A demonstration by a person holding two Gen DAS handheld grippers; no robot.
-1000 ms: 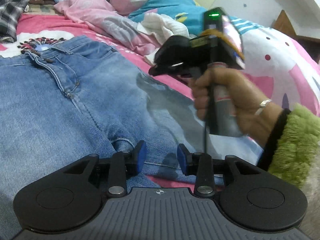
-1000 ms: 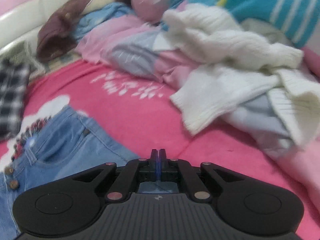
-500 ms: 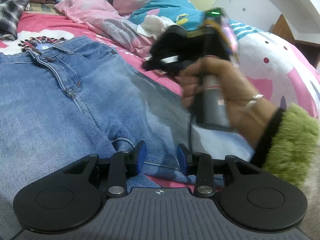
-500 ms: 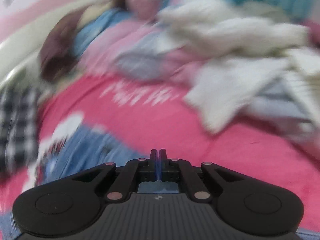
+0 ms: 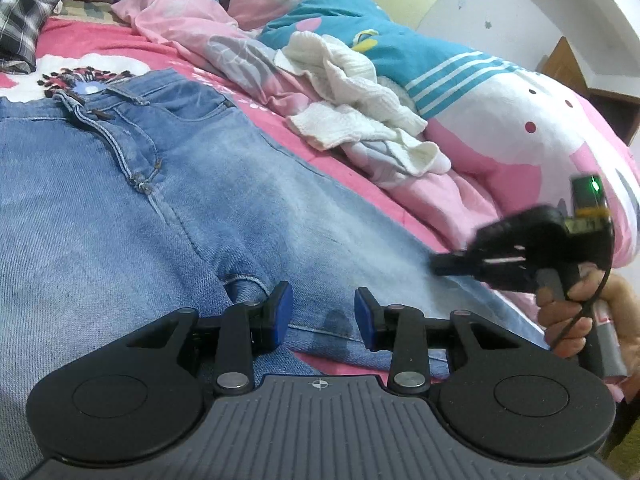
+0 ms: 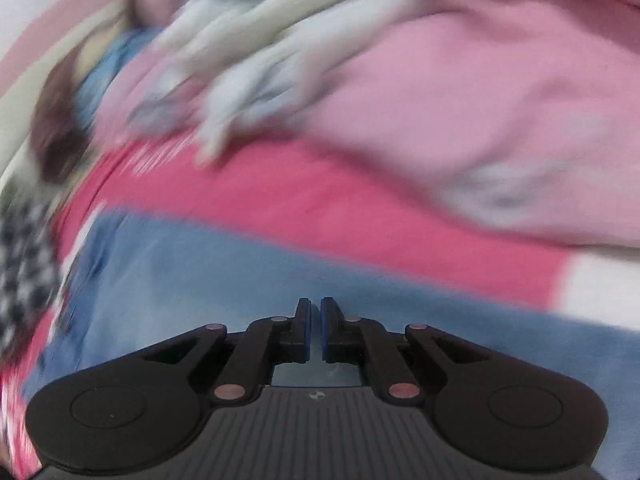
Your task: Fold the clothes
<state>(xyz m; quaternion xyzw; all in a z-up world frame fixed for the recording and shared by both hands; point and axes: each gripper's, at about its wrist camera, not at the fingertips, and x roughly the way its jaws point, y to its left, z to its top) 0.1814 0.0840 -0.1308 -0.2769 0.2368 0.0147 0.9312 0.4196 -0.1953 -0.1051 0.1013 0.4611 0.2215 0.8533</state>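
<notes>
The room is evenly and softly lit, with only faint shadows under the folds of the jeans. The left wrist view is sharp, bowed at its edges. The right wrist view is smeared with heavy motion blur; only its own tool stays crisp.

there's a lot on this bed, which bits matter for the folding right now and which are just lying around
In play:
- jeans, spread flat on the bed
- left gripper, open over the crotch seam, holding nothing
- right gripper, nearly shut and empty, over a jeans leg

Lying about:
- white knit top
- pink garment
- plaid shirt
- cartoon pillow
- pink bedsheet
</notes>
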